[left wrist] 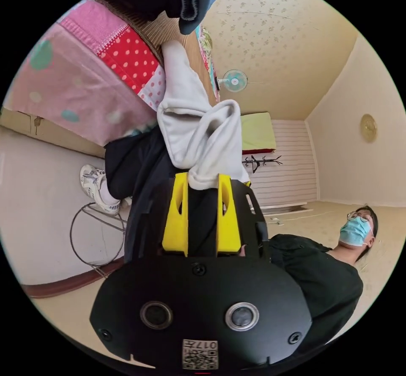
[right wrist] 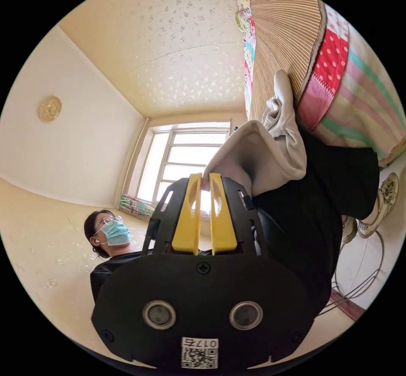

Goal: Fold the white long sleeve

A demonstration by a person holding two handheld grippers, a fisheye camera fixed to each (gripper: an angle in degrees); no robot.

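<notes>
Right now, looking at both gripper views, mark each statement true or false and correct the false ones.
1. The left tongs grip white cloth. True.
2. The right tongs hang open, holding nothing. False: both jaws close on the white cloth's edge.
3. A patchwork quilt with a red dotted patch lies near the cloth. True.
4. The fan is bright red. False: it is pale teal.
5. A window shows behind the right tongs. True.
</notes>
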